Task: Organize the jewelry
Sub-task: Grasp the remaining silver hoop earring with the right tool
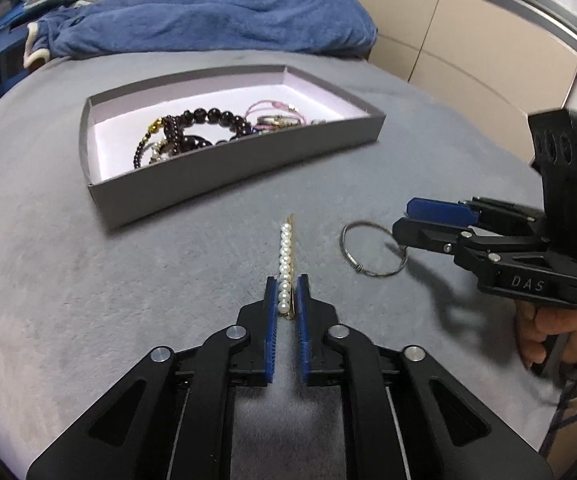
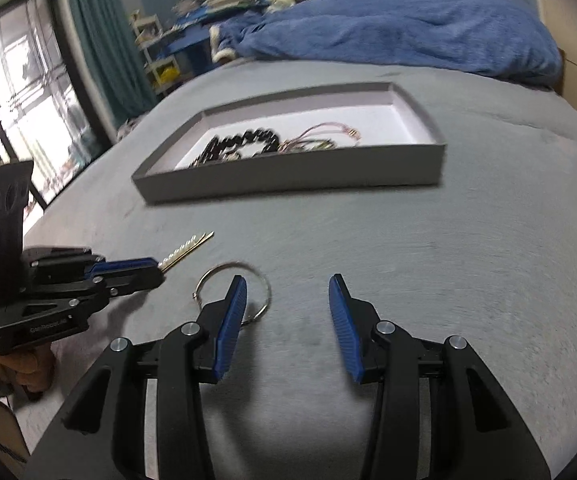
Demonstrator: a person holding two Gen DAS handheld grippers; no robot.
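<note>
- Left wrist view: a pearl hair clip (image 1: 285, 264) is seen lying on the grey bedcover (image 1: 68, 280), in front of the near wall of the grey tray (image 1: 224, 172), well short of it.
- The left gripper (image 1: 287, 300) is closed on the clip's near end; the blue pads (image 1: 271, 308) are pressed against pearls and gold bar, and most of the clip projects forward unsupported.
- A metal ring (image 2: 234, 294) is found flat on the cover just beside the clip. The right gripper (image 2: 286, 312) is held with jaws apart and empty; its left pad (image 2: 230, 332) overlaps the ring, contact not confirmed.
- Beaded bracelets (image 1: 184, 132) and pink cord pieces (image 1: 272, 116) are already held in the tray.
- Risk, as judged: with only the end pinched, the clip may pivot or slip on the round pearls during lifting.
- Risk, as judged: the thin ring may be pressed into the soft cover and missed, or knocked toward the clip.
</note>
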